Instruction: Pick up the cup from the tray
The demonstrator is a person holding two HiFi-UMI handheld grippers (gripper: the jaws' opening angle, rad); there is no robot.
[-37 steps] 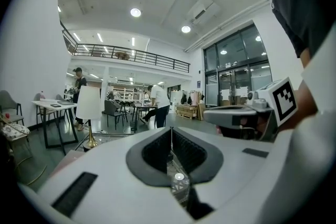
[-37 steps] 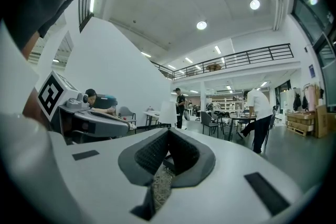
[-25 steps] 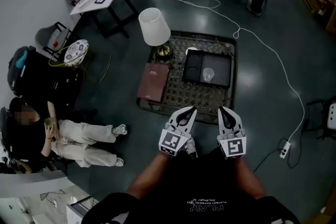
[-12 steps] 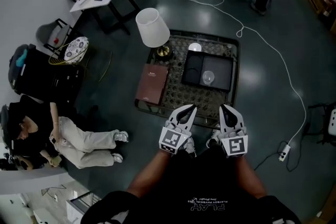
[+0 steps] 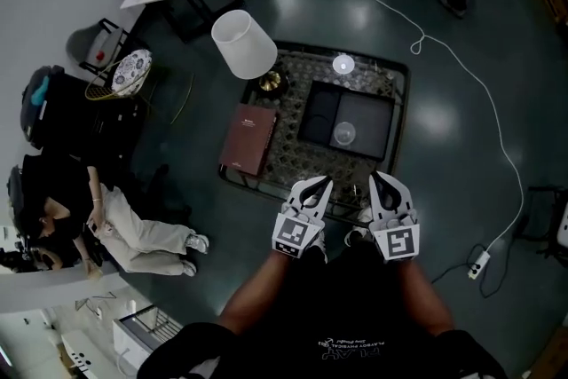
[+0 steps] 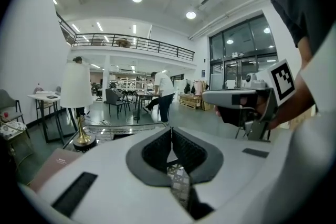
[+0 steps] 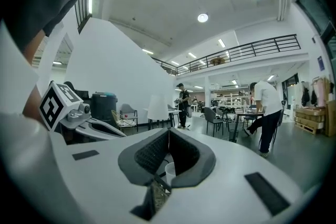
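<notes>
Dark patterned mesh tops the low desk (image 5: 293, 157), which carries a black tray (image 5: 368, 106), a white-shaded lamp (image 5: 242, 43) and a maroon book (image 5: 246, 138). The left gripper (image 5: 321, 184) and right gripper (image 5: 378, 180) hover at the desk's near edge, both with jaws clenched on nothing. The clear cup (image 5: 344, 134) stands upright in the tray, towards its near side, apart from both grippers.

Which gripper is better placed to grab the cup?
Probably the right gripper: its own view lines up on the cup in the tray, while the view from the left gripper misses it.
</notes>
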